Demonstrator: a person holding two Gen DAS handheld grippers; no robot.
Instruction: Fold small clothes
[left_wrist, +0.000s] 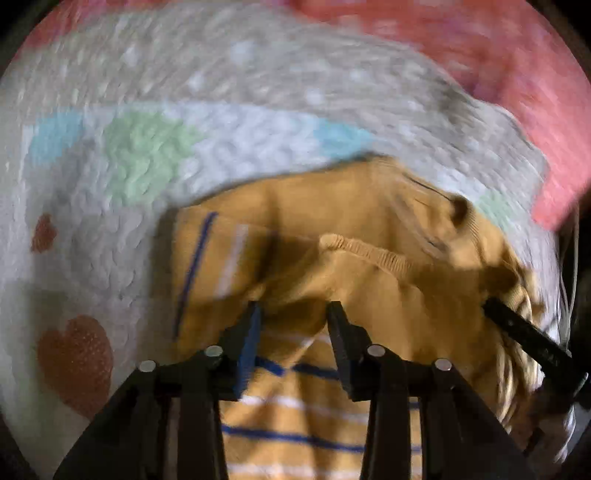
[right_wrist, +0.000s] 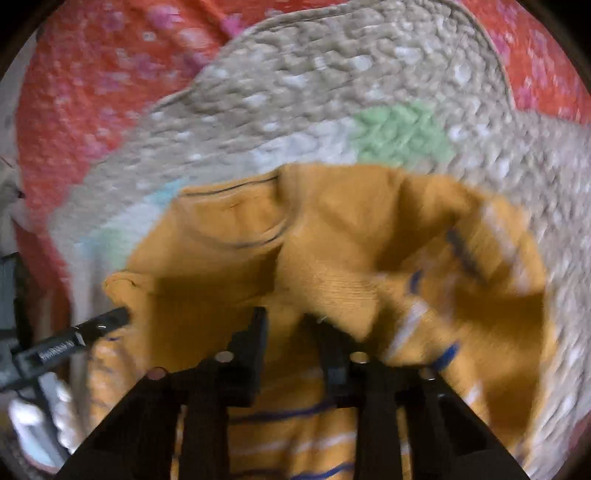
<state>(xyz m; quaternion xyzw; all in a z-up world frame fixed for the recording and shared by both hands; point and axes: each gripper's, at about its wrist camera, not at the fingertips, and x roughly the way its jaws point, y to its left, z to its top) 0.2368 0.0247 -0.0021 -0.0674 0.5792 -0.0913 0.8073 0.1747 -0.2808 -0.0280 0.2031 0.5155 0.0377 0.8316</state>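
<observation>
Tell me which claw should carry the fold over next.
Probably the right claw: the sweater already bunches up at its fingers. The left claw has flatter striped cloth beneath. Blur hides both grips.

The sweater (left_wrist: 369, 229) lies rumpled on the blanket (left_wrist: 221, 92), which lies on a sheet (left_wrist: 517, 55). Both tools (left_wrist: 293, 306) (right_wrist: 288, 314) sit over its near edge, side by side.

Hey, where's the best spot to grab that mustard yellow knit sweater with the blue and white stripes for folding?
Judging by the left wrist view, take the mustard yellow knit sweater at its ribbed cuff edge. That thick raised rim stands clear of the fluffy pastel blanket, so a claw coming from the near, striped side should pinch it cleanly.
</observation>
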